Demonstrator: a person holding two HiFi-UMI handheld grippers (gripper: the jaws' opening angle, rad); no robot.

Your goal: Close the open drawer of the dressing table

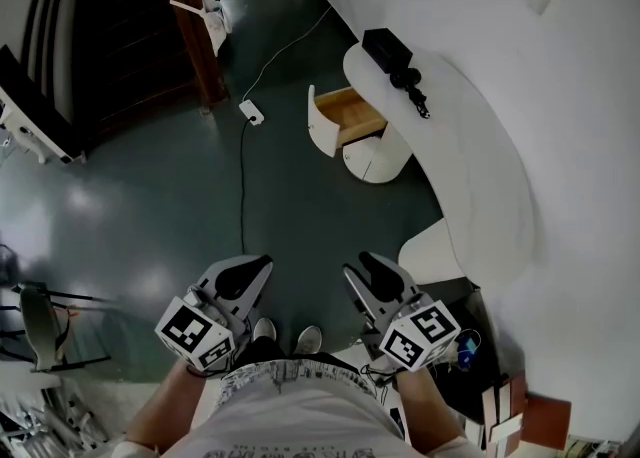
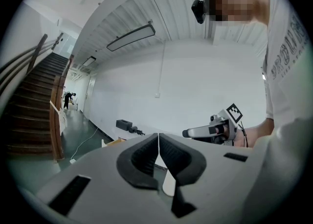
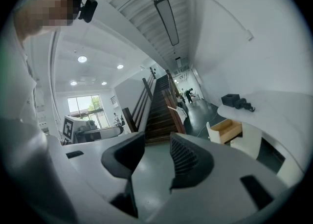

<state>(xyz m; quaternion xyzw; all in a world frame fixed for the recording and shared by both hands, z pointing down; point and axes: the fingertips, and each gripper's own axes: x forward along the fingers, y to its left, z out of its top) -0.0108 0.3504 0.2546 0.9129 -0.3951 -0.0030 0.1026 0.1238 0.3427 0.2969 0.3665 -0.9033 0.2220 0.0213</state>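
Observation:
The white dressing table (image 1: 480, 156) curves along the right wall. Its drawer (image 1: 345, 116) stands pulled out, wooden inside, with a white front panel facing the floor space. The drawer also shows far ahead in the right gripper view (image 3: 226, 130) and small in the left gripper view (image 2: 115, 142). My left gripper (image 1: 245, 276) is low in the head view, well short of the drawer, and its jaws meet at the tips with nothing between them (image 2: 158, 137). My right gripper (image 1: 375, 276) is beside it, jaws apart and empty (image 3: 156, 142).
A black device (image 1: 395, 58) lies on the table top above the drawer. A rounded white cabinet (image 1: 378, 158) sits under the drawer. A power strip (image 1: 251, 112) and its cable lie on the dark floor. A wooden staircase (image 1: 130, 36) rises at far left. Boxes (image 1: 520, 411) stand at bottom right.

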